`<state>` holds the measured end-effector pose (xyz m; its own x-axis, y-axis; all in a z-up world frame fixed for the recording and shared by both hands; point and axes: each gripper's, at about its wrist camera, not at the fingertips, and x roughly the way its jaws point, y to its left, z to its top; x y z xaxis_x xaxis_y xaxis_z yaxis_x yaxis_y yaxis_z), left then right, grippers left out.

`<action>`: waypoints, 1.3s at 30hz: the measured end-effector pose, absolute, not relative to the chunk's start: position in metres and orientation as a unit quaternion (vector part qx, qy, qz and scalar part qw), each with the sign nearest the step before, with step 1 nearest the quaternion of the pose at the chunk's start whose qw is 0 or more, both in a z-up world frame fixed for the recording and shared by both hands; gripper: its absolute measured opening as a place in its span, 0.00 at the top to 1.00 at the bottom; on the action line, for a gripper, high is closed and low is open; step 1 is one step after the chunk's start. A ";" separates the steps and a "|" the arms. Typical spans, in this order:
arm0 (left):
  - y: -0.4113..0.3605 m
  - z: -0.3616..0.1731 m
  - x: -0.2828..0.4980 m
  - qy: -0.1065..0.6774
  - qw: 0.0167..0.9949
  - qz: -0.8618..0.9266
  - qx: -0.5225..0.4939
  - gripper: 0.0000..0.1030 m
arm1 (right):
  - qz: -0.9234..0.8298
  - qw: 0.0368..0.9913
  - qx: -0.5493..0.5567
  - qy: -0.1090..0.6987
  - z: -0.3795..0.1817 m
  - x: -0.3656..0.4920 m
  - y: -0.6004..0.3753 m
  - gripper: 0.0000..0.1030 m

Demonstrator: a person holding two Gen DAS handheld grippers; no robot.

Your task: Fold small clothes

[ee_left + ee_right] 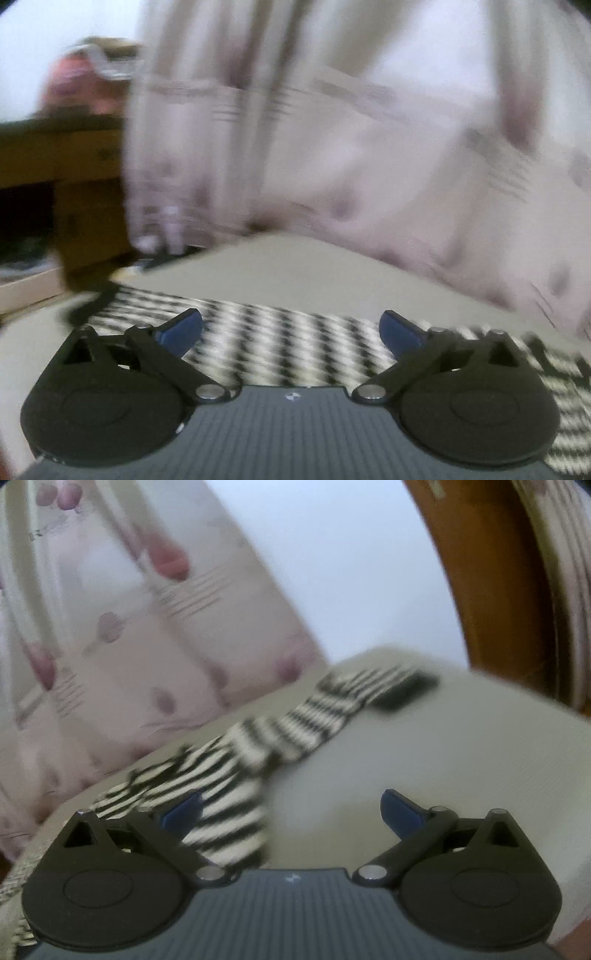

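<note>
We saw the striped garment (pixel 258 746) lying on the cushion (pixel 443 775), running from seven o'clock up toward one o'clock in the right wrist view. Behind it, at ten o'clock, hung the curtain (pixel 110 627). At two o'clock stood a wooden frame (pixel 491 590), beyond the cushion's edge.

Both grippers (pixel 291 330) (pixel 291 810) look alike: black linkages, blue-tipped jaws (silver pivot screws), ribbed grey bodies.

Striped knit sock (pixel 280 734), matt cloth surface (pixel 461 760), glossy wood frame (pixel 491 590)
</note>
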<state>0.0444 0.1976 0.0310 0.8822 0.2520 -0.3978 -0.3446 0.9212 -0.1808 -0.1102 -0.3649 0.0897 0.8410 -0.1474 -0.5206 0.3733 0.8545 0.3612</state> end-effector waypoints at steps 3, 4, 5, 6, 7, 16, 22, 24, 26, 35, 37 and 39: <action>0.159 0.016 0.058 0.211 0.967 0.114 -0.089 0.01 | -0.169 0.935 0.173 0.258 0.084 -0.087 -0.393 0.00; 0.149 0.008 0.061 0.219 0.967 0.101 -0.082 0.01 | -0.170 0.938 0.152 0.263 0.083 -0.080 -0.399 0.00; 0.142 0.001 0.061 0.222 0.967 0.094 -0.077 0.00 | -0.168 0.941 0.126 0.266 0.081 -0.071 -0.405 0.00; 0.136 -0.002 0.065 0.241 0.964 0.088 -0.067 0.00 | -0.165 0.944 0.100 0.268 0.079 -0.062 -0.409 0.00; 0.132 -0.004 0.068 0.251 0.962 0.087 -0.062 0.00 | -0.160 0.946 0.068 0.273 0.077 -0.052 -0.412 0.01; 0.142 -0.016 0.081 0.311 0.939 0.112 -0.099 0.00 | -0.124 0.917 -0.147 0.349 0.033 0.053 -0.447 0.35; 0.153 -0.019 0.079 0.318 0.933 0.119 -0.117 0.00 | -0.107 0.910 -0.068 0.395 0.032 0.087 -0.491 0.76; 0.154 -0.020 0.079 0.321 0.933 0.121 -0.112 0.00 | -0.106 0.916 0.004 0.388 0.045 0.086 -0.506 0.87; 0.154 -0.021 0.081 0.324 0.932 0.122 -0.108 0.00 | -0.090 0.928 0.094 0.350 0.070 0.080 -0.521 0.87; 0.142 -0.023 0.091 0.329 0.932 0.123 -0.091 0.00 | -0.171 0.909 0.308 0.222 0.154 0.067 -0.607 0.87; 0.142 -0.023 0.091 0.328 0.932 0.123 -0.094 0.00 | -0.236 0.891 0.315 0.225 0.143 0.074 -0.639 0.87; 0.143 -0.023 0.091 0.326 0.932 0.121 -0.100 0.00 | -0.270 0.886 0.283 0.248 0.134 0.073 -0.647 0.84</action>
